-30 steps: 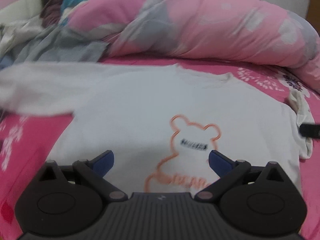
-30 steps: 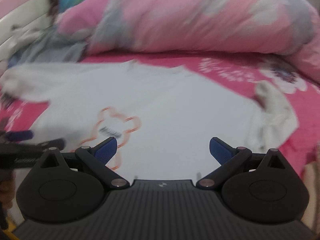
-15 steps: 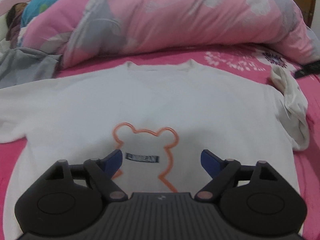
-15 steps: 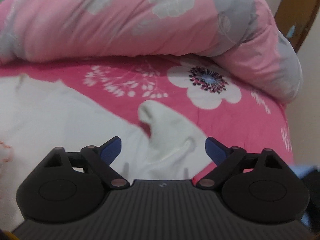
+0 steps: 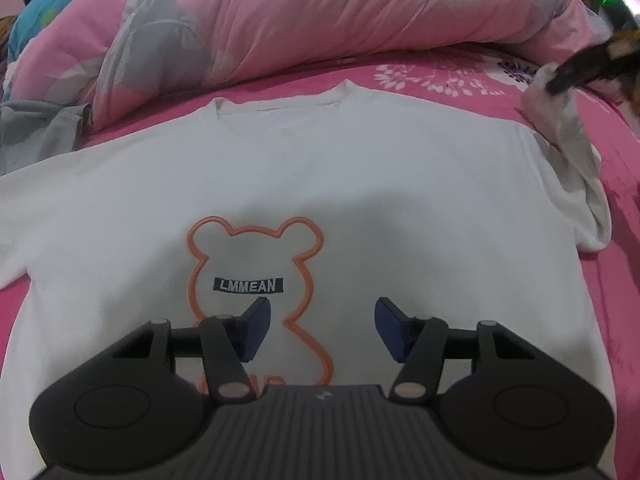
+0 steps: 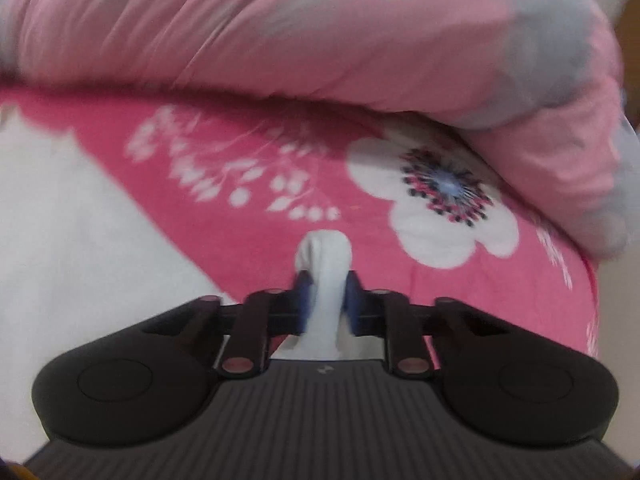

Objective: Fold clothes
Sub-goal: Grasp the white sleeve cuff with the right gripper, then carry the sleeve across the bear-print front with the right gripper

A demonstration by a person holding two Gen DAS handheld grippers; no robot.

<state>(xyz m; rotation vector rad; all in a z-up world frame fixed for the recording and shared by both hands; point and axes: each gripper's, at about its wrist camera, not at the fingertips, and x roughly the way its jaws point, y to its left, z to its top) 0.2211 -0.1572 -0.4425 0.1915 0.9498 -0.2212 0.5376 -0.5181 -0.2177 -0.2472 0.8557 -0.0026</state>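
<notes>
A white T-shirt (image 5: 360,168) with an orange bear outline and the word LMMEAN lies flat, front up, on a pink floral bed sheet (image 5: 460,72). My left gripper (image 5: 320,328) is open and empty, low over the bear print. My right gripper (image 6: 325,304) is shut on the bunched right sleeve (image 6: 326,264) of the shirt. In the left wrist view the right gripper (image 5: 560,76) shows at the far right, pinching that crumpled sleeve (image 5: 568,132). The shirt body (image 6: 60,240) fills the left of the right wrist view.
A rolled pink and grey quilt (image 5: 320,12) lies along the back of the bed, just behind the shirt collar; it also shows in the right wrist view (image 6: 320,28). Grey clothing (image 5: 36,128) and a blue item (image 5: 44,20) lie at the far left.
My right gripper moved right to the crumpled sleeve and closed on it. My left gripper shifted toward the shirt's middle and its jaws narrowed a little.
</notes>
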